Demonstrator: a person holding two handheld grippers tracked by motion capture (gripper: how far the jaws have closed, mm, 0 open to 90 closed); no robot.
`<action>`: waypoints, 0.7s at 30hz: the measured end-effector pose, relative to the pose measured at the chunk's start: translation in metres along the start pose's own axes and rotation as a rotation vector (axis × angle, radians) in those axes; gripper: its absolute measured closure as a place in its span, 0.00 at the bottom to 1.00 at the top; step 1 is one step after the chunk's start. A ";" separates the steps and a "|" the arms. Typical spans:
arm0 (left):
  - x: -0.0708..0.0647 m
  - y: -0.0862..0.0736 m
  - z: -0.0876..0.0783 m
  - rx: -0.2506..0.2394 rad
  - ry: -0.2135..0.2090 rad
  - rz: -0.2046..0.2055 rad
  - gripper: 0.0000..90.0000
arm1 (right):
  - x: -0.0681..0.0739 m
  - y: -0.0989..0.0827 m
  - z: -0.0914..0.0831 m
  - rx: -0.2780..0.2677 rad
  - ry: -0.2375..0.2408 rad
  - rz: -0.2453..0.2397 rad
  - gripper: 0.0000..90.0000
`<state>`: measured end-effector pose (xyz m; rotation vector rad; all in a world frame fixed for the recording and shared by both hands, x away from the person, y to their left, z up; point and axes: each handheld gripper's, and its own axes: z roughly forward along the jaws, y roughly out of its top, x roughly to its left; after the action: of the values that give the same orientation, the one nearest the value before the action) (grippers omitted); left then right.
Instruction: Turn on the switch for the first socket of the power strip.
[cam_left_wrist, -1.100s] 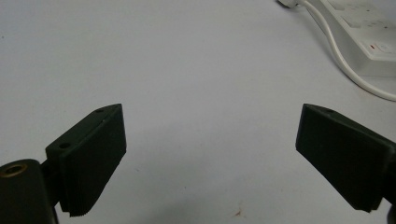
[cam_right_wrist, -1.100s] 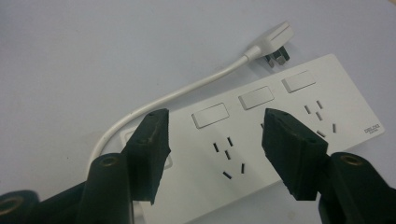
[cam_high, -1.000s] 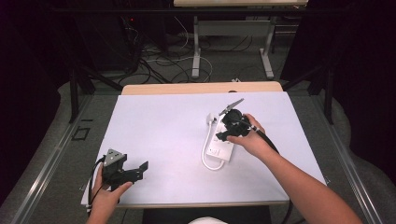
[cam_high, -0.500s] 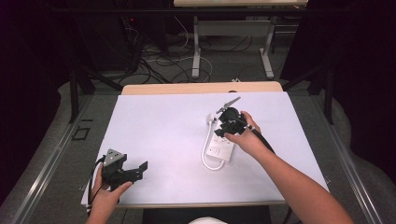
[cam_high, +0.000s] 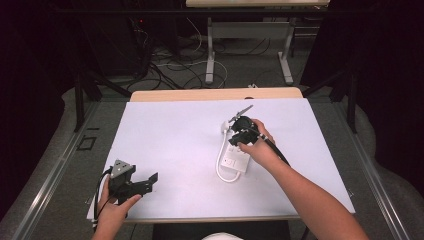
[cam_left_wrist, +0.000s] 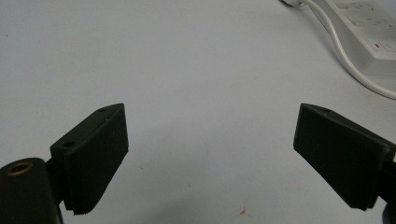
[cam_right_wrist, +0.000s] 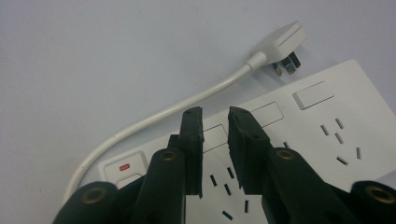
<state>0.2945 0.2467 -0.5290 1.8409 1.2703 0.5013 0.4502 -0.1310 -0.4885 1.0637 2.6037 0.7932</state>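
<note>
A white power strip (cam_high: 236, 159) lies flat on the white-covered table (cam_high: 170, 130), its cable (cam_high: 219, 169) looping round to a white plug (cam_high: 224, 128) beside its far end. My right gripper (cam_high: 239, 141) points down over the strip's far half. In the right gripper view the right gripper (cam_right_wrist: 215, 113) has just been closing to a narrow gap. Nothing is between the pads, and the strip's sockets and switches (cam_right_wrist: 317, 135) lie below, the plug (cam_right_wrist: 282, 44) beyond. My left gripper (cam_high: 148, 183) rests at the near left, wide open (cam_left_wrist: 210, 121) over bare table.
The strip's red-marked switch (cam_right_wrist: 123, 166) sits at its cable end. In the left gripper view the strip (cam_left_wrist: 369, 28) and its cable (cam_left_wrist: 355, 70) lie far off at the upper right. Behind the table are a wooden edge (cam_high: 215, 94), desk legs and floor cables.
The right hand has edged slightly leftward over the power strip. The left hand and its gripper have stayed where they were.
</note>
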 end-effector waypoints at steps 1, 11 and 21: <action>0.000 0.000 0.000 0.000 0.000 0.000 0.11 | 0.001 -0.001 0.003 -0.026 -0.004 0.012 0.87; 0.000 0.000 0.000 0.000 0.001 -0.001 0.12 | 0.003 0.000 0.010 0.040 0.001 -0.007 1.00; 0.000 0.000 0.000 -0.003 0.002 -0.007 0.12 | 0.006 -0.001 0.017 0.053 0.008 -0.039 1.00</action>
<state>0.2945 0.2471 -0.5294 1.8333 1.2758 0.5009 0.4523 -0.1205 -0.5033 1.0231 2.6574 0.7247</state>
